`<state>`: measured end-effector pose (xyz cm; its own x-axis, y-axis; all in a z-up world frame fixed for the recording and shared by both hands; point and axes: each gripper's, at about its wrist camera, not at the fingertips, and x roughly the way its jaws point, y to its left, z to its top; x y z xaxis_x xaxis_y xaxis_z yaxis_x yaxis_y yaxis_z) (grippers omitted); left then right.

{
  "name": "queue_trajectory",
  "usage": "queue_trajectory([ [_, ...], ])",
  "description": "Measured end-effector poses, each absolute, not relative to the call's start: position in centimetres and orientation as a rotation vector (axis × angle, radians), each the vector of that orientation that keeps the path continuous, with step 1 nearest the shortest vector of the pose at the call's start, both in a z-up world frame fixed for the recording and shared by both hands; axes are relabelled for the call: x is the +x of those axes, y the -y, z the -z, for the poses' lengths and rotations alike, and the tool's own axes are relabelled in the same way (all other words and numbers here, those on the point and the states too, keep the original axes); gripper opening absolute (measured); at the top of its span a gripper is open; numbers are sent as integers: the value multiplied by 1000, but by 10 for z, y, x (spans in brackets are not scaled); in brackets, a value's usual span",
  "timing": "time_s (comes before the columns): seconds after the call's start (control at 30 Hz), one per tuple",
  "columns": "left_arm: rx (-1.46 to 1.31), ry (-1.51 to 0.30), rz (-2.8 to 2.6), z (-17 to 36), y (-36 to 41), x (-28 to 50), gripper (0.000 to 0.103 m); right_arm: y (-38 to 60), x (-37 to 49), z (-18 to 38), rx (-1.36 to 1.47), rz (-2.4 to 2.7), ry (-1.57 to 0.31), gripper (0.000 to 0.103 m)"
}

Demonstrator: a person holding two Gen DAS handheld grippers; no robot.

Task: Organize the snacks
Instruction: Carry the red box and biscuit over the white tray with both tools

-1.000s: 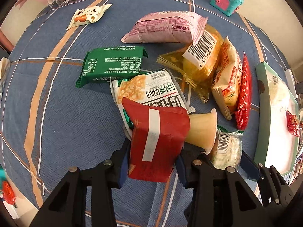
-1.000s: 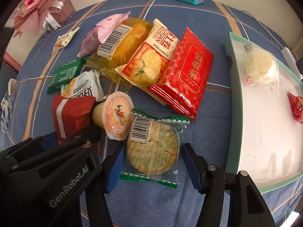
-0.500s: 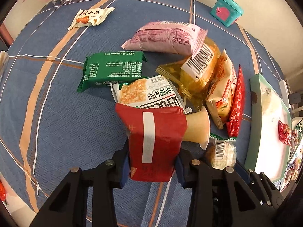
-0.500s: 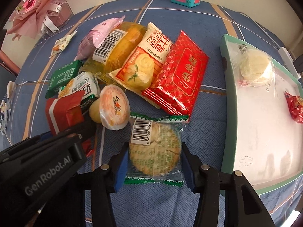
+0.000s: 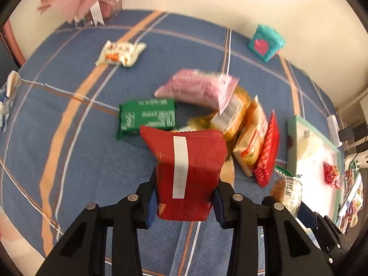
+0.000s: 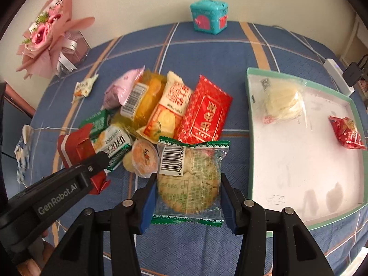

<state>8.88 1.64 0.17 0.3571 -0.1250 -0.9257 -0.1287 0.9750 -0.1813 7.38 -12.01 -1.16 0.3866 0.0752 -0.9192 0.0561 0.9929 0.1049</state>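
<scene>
My left gripper (image 5: 184,203) is shut on a red packet with a white stripe (image 5: 187,174) and holds it above the blue tablecloth; it also shows in the right wrist view (image 6: 76,147). My right gripper (image 6: 187,201) is shut on a clear cracker packet with a barcode (image 6: 188,179), lifted off the cloth. A pile of snacks lies behind: a green packet (image 5: 147,116), a pink packet (image 5: 197,89), a yellow packet (image 6: 147,99), a red patterned packet (image 6: 205,112) and a jelly cup (image 6: 143,159). A green-rimmed white tray (image 6: 249,124) at the right holds a white bun (image 6: 281,101) and a small red snack (image 6: 347,132).
A teal toy box (image 6: 209,16) stands at the table's far edge. A pink flower bouquet (image 6: 43,39) is at the far left. A small white snack packet (image 5: 119,53) lies apart on the left. A white power strip (image 6: 337,76) lies beyond the tray.
Both grippers have risen from the table, each carrying its packet. The left view has tilted up, and the right one shows more of the tray and wall.
</scene>
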Motion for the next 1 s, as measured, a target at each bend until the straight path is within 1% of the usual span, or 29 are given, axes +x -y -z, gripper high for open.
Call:
queue_trajectory([
  [0.2,-242,-1137,6,-21,-17,86,41,122,70,-10,129,-12,-1127,53],
  [0.5,-221,-1128,39,-26,10,84,41,143,69,-7,147,46,-1132,53],
  [0.7,-157,-1119,132,-31,55,82,41,181,68,-7,167,155,-1127,53],
  [1.0,-34,-1127,286,-32,130,72,41,264,56,-11,263,358,-1109,53],
])
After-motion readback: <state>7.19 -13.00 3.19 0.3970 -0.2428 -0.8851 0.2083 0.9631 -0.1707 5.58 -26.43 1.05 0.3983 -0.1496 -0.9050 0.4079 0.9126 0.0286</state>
